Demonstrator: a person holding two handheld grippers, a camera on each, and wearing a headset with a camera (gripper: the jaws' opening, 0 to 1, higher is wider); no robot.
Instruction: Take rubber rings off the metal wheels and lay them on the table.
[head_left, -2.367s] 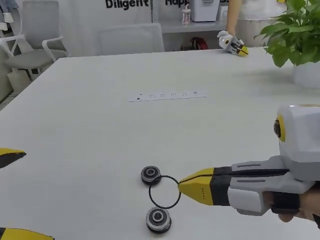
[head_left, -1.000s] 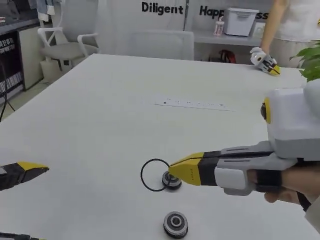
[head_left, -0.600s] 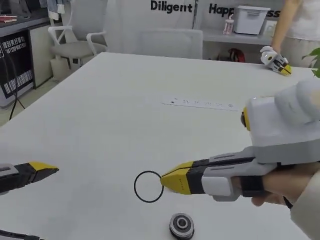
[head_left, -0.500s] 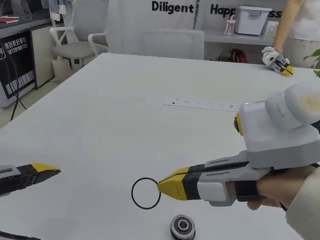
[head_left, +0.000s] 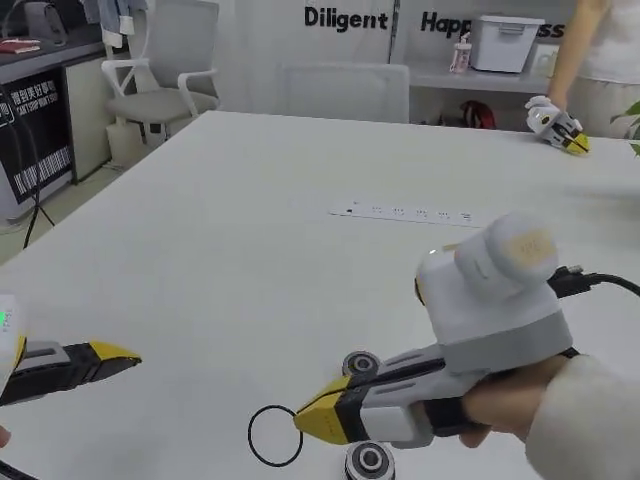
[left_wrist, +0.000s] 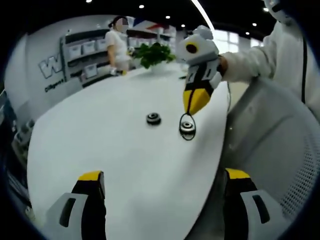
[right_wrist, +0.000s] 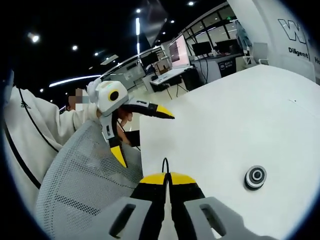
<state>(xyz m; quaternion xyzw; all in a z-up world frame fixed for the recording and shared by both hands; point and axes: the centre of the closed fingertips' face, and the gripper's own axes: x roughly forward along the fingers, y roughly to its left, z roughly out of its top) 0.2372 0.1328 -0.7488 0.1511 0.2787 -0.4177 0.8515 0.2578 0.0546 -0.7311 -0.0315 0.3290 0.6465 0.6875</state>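
Note:
My right gripper (head_left: 305, 425) is shut on a thin black rubber ring (head_left: 250, 436), which it holds low over the white table (head_left: 250, 230) near the front edge. In the right gripper view the ring (right_wrist: 165, 164) stands edge-on out of the closed jaws. Two bare metal wheels lie by the gripper, one behind it (head_left: 360, 363) and one at the front edge (head_left: 370, 462). My left gripper (head_left: 130, 356) is open at the far left with nothing between its jaws. The left gripper view shows both wheels (left_wrist: 153, 118) (left_wrist: 187, 127) and the right gripper (left_wrist: 191, 107).
A white power strip (head_left: 408, 213) lies mid-table. Another gripper (head_left: 560, 128) rests at the far right edge beside a standing person (head_left: 600, 50). Chairs (head_left: 345, 92) stand behind the table and a plant (left_wrist: 152, 54) sits at its far end.
The right gripper has carried the ring away from the wheels, left and toward the front edge. The headset has turned, so the whole scene has shifted. The left gripper stays open at the left.

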